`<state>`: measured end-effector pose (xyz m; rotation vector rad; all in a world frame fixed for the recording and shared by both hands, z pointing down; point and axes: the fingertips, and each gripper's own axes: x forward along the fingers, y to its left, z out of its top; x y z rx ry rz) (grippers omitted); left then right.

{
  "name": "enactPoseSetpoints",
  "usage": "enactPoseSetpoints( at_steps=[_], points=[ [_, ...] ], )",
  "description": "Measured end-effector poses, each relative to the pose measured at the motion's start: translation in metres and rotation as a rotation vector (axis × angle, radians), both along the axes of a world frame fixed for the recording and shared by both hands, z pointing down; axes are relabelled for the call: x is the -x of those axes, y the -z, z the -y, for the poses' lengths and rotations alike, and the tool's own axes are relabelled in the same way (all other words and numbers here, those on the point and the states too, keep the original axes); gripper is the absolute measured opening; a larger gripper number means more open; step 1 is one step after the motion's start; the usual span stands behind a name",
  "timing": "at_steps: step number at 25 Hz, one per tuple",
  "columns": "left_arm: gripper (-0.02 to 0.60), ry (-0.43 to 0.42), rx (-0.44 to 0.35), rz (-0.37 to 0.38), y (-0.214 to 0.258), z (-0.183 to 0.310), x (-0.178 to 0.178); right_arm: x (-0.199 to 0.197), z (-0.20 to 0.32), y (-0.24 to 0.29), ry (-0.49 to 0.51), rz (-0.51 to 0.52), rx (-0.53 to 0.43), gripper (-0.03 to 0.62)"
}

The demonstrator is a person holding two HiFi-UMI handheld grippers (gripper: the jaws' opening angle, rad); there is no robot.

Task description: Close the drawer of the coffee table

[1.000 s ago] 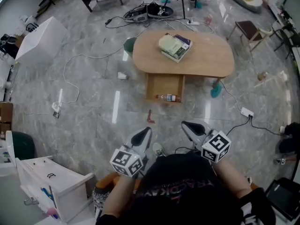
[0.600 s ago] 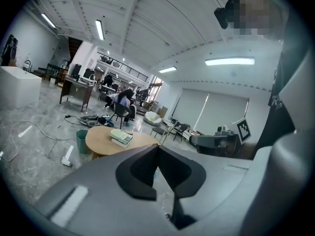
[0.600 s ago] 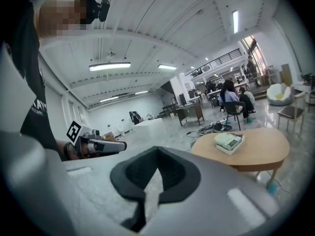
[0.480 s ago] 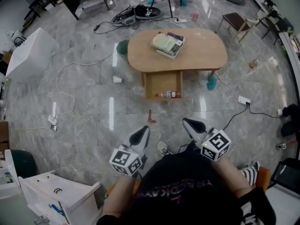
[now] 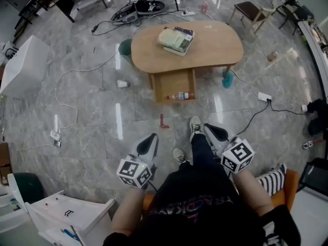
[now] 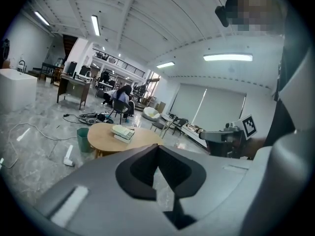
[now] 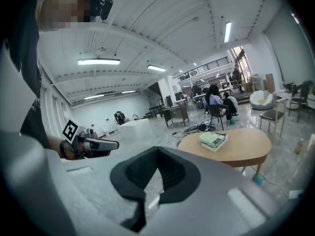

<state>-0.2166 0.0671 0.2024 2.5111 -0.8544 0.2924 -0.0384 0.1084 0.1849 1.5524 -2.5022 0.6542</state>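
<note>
The oval wooden coffee table [image 5: 205,53] stands a few steps ahead of me, with a stack of books [image 5: 177,39] on top. Its drawer [image 5: 166,83] hangs pulled out toward me, and a small bottle [image 5: 180,96] lies inside near the front. My left gripper [image 5: 149,141] and right gripper [image 5: 211,131] are held low in front of my body, both shut and empty, far short of the drawer. The table [image 6: 106,137] shows beyond the shut left gripper [image 6: 157,147], and the table [image 7: 236,146] also lies past the shut right gripper [image 7: 157,150].
A green bin [image 5: 124,48] stands by the table's left end. Cables and a power strip [image 5: 265,97] trail over the marble floor. A small red object [image 5: 163,122] lies before the drawer. A white cabinet [image 5: 72,214] sits at my lower left, a chair [image 5: 249,10] beyond the table.
The table has slid up and left in the head view. A leg and shoe have come forward between the grippers. Both grippers stay shut and have shifted slightly.
</note>
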Motion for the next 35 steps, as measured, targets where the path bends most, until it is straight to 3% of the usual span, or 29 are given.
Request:
enactPoseSetpoints(
  at_steps=[11, 19, 27, 35],
  points=[
    [0.003, -0.015, -0.026, 0.038, -0.01, 0.04, -0.03, -0.03, 0.047, -0.03, -0.013, 0.003, 0.019, -0.002],
    [0.002, -0.004, 0.01, 0.064, -0.047, 0.086, -0.056, -0.06, 0.095, -0.081, 0.025, -0.085, 0.058, -0.002],
    [0.003, 0.034, 0.038, 0.067, -0.138, 0.137, -0.072, -0.077, 0.149, -0.171, 0.045, -0.111, 0.103, -0.002],
    [0.003, 0.054, 0.059, 0.081, -0.249, 0.157, -0.076, -0.088, 0.162, -0.283, 0.053, -0.148, 0.176, -0.002]
  ],
)
